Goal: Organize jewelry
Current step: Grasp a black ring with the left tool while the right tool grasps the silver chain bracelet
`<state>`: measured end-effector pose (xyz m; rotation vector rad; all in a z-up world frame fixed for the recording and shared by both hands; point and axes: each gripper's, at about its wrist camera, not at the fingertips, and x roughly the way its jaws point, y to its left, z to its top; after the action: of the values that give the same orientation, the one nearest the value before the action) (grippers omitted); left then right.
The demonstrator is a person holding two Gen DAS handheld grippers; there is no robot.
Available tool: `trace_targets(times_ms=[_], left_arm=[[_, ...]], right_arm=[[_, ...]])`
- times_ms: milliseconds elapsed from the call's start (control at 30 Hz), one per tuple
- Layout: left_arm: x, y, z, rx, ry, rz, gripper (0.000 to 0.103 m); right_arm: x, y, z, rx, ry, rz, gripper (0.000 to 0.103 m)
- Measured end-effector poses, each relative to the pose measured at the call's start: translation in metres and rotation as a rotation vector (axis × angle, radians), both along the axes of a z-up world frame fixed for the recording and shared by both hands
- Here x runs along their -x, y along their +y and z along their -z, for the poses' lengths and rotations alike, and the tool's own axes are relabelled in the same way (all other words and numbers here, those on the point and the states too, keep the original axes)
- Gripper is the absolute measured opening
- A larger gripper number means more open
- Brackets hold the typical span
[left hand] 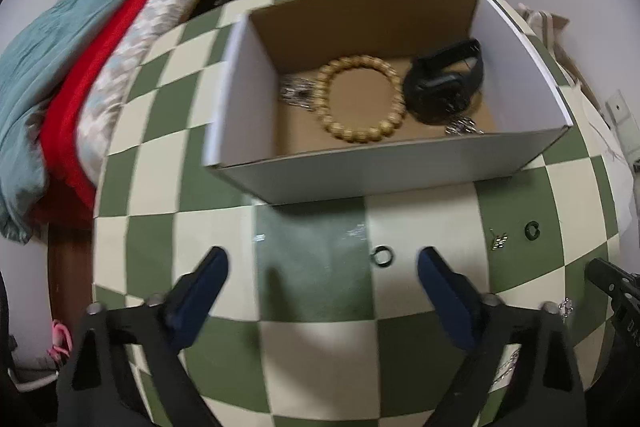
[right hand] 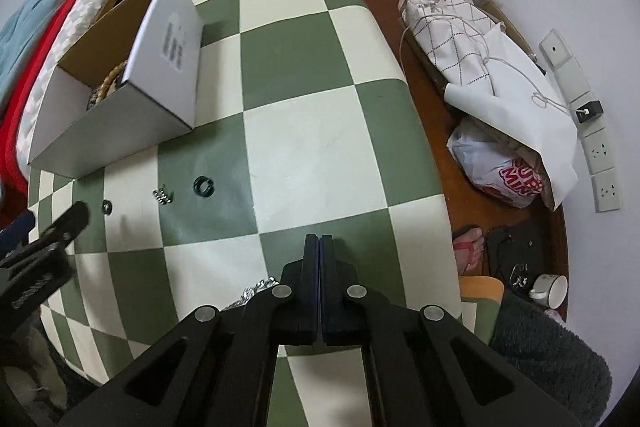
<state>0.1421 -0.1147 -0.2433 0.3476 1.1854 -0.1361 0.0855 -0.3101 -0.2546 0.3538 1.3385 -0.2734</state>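
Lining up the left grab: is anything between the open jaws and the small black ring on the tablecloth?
Nothing visible: the small black ring lies alone on the checkered tablecloth, just ahead of the left gripper.

bracelet point(left hand: 361, 99) in box point(left hand: 372, 169), rings point(left hand: 382, 256) in front

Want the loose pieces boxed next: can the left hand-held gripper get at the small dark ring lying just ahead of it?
Probably yes. The left hand-held gripper stands open above the checkered table, and the small dark ring lies bare between its fingertips' line, nothing covering it.
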Motion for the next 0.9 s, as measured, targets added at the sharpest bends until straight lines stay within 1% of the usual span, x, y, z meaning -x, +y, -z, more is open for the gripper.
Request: trace_targets(times_ms=[33, 100, 133, 167, 200, 233, 267, 400, 500, 833, 867, 900], left_arm=[[-0.001, -0.003, 0.004, -0.003, 0.012, 0.008, 0.079], [0.0, -0.006, 0.008, 0.005, 0.025, 0.029, 0.062], [0.0, -0.008, 0.01, 0.006, 0.034, 0.037, 0.043], [0.0, -0.008, 0.012, 0.012, 0.048, 0.043, 0.031], [0.0, -0.008, 0.012, 0.029, 0.04, 0.048, 0.026], [0.001, -0.009, 0.013, 0.032, 0.041, 0.054, 0.015], [0.001, -0.01, 0.014, 0.042, 0.044, 0.064, 0.009], [0.004, -0.008, 0.01, 0.05, 0.027, 0.067, 0.009], [0.007, -0.003, 0.0, 0.069, 0.018, 0.066, 0.009], [0.02, 0.036, -0.063, 0.204, -0.019, 0.036, 0.009], [0.021, 0.039, -0.069, 0.214, -0.025, 0.034, 0.009], [0.023, 0.04, -0.073, 0.22, -0.03, 0.032, 0.009]], right_arm=[[-0.001, 0.0, 0.0, -0.002, 0.002, 0.002, 0.0], [0.001, 0.0, 0.0, -0.001, -0.002, 0.004, 0.0], [0.003, 0.002, -0.001, -0.001, -0.004, 0.004, 0.0], [0.002, 0.001, 0.0, -0.003, -0.004, 0.006, 0.0], [0.001, 0.001, 0.0, -0.004, -0.004, 0.005, 0.0], [0.001, 0.002, 0.0, -0.004, -0.003, 0.005, 0.0], [0.002, 0.002, 0.0, -0.005, -0.004, 0.006, 0.0], [0.001, 0.002, -0.003, -0.006, -0.013, 0.002, 0.0], [0.001, 0.006, -0.015, -0.011, -0.036, -0.007, 0.0], [0.008, 0.023, -0.078, -0.04, -0.149, -0.074, 0.0], [0.008, 0.024, -0.082, -0.047, -0.152, -0.08, 0.0], [0.007, 0.024, -0.08, -0.064, -0.135, -0.09, 0.0]])
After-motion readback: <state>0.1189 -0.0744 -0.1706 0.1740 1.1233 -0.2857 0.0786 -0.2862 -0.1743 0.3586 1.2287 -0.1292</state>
